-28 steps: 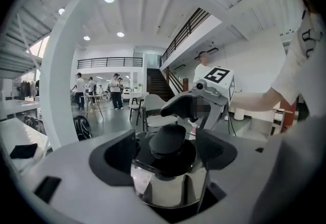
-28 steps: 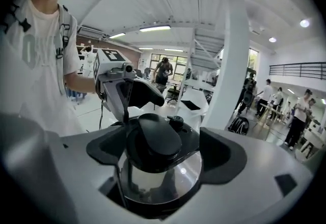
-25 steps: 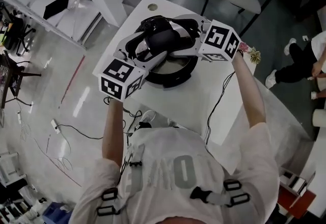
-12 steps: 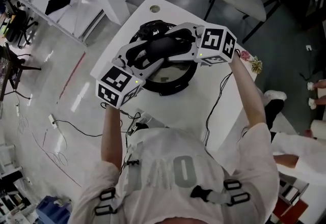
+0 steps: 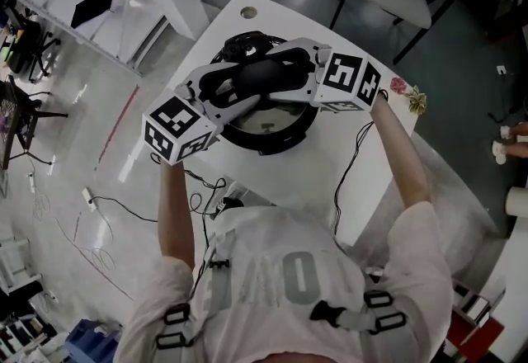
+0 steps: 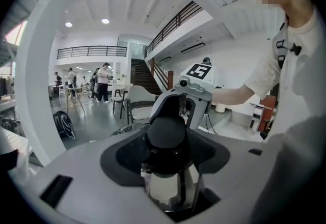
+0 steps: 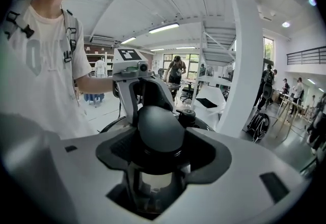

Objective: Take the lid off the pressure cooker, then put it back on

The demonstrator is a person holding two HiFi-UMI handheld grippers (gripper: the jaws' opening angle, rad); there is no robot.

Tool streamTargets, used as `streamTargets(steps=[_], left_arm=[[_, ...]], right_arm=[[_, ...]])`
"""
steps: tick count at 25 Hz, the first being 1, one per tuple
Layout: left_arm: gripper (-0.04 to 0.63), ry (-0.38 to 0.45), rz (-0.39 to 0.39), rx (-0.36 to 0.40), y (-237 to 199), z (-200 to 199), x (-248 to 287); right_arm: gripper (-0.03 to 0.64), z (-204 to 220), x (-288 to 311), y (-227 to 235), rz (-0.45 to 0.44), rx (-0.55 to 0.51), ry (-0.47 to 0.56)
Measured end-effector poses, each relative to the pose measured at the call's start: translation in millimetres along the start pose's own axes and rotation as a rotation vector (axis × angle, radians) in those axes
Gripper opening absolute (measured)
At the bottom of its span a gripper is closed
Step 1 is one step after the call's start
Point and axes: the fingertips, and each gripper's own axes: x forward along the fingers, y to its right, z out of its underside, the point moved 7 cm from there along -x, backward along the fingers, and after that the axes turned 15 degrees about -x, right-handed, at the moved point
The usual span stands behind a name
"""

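Gripping from the left side of the pressure cooker (image 5: 268, 137), the left claw (image 5: 221, 87) is clenched on the black lid handle (image 5: 252, 74). The lid (image 5: 276, 115) sits atop the cooker, which stands on the white bench (image 5: 330, 163). From the cooker's right side, the right claw (image 5: 290, 71) clamps the same handle's other end.

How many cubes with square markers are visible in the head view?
2. One cube is on the left tongs, left of the cooker; the other is on the right tongs, right of the cooker. None seems hidden.
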Motion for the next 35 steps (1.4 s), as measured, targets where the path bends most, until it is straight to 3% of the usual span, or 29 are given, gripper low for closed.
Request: streamTargets(steps=[7,12,17,20,23,28,35], left_arm=[[0.256,-0.068,0.16,0.06,-12,-4,3],[0.256,-0.123,0.308,0.122,-25,-10,2],[0.256,-0.258,0.469,0.215,-34,-21,11],[0.258,-0.331,0.539,0.265,-34,-25,16],[0.258,-0.35,0.585,0.291,-33,-27,20],[0.258,-0.312,0.623,0.279,-34,-25,20],[0.258,-0.324,0.608,0.269,-34,-25,22]], right_arm=[[0.302,-5,3,-6,0.096,0.073,-0.088],[0.302,-13,8,-13,0.239,0.187,-0.163],[0.302,-18,10,-22,0.408,0.309,-0.23],[0.302,-20,11,-26,0.463,0.352,-0.261],[0.302,-19,10,-29,0.492,0.363,-0.26],[0.302,-19,10,-31,0.505,0.367,-0.26],[0.305,-17,9,-31,0.502,0.356,-0.248]])
